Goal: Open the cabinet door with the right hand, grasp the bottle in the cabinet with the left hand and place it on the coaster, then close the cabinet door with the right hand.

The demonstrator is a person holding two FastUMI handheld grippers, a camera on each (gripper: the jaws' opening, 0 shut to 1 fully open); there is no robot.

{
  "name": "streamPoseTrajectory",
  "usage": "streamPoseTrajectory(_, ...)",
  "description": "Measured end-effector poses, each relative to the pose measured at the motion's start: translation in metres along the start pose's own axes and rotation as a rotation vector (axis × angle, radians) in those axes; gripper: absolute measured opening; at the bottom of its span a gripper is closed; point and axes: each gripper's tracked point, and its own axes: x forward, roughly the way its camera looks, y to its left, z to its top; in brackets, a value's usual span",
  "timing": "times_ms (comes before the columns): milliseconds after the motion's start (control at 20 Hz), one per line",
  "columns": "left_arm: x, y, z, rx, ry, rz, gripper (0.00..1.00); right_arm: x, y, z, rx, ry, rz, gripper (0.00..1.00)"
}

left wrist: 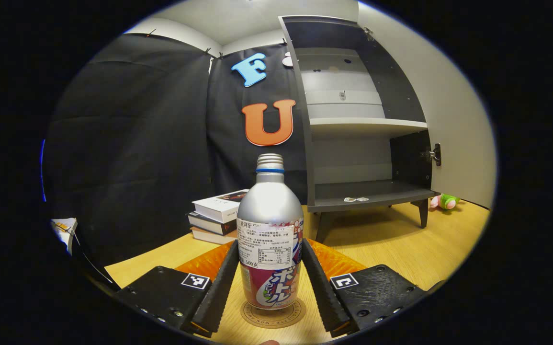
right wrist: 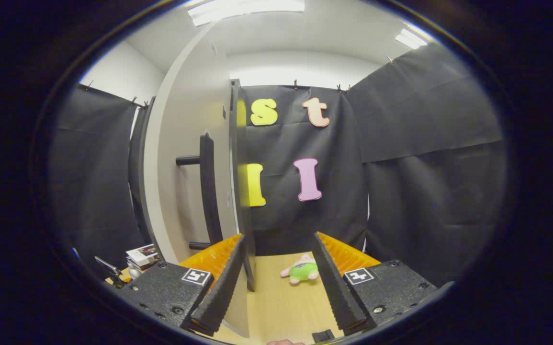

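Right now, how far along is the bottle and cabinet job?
Done: the cabinet door stands open and the bottle sits upright on the coaster, out of the cabinet. In hand: the left claw brackets the bottle, apparently open. Left: withdraw it, then the right claw, open by the door's edge, closes it.
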Motion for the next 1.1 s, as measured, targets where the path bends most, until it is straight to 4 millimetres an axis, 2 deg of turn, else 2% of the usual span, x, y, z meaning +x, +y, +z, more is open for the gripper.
streamPoseTrajectory(400, -0.001, 0.005, -0.029, -0.021, 0.060, 0.015, 0.77, -0.003, 0.002, 0.006, -0.013, 0.001, -0.018, 0.87)
streamPoseTrajectory(450, 0.001, 0.005, -0.024, -0.021, 0.042, 0.014, 0.77, -0.003, 0.002, 0.007, -0.016, 0.000, -0.022, 0.87)
streamPoseTrajectory(750, -0.003, 0.005, -0.028, -0.028, 0.039, 0.024, 0.76, -0.002, 0.000, 0.007, 0.002, -0.003, -0.025, 0.87)
streamPoseTrajectory(800, -0.003, 0.004, -0.028, -0.030, 0.040, 0.024, 0.87, -0.001, 0.000, 0.006, 0.003, 0.001, -0.026, 0.87)
streamPoseTrajectory(850, -0.005, 0.004, -0.028, -0.031, 0.041, 0.023, 0.77, -0.001, 0.000, 0.005, 0.005, 0.002, -0.027, 0.87)
streamPoseTrajectory(1100, -0.008, 0.003, -0.030, -0.026, 0.051, 0.018, 0.80, 0.000, -0.002, 0.005, 0.009, 0.001, -0.026, 0.87)
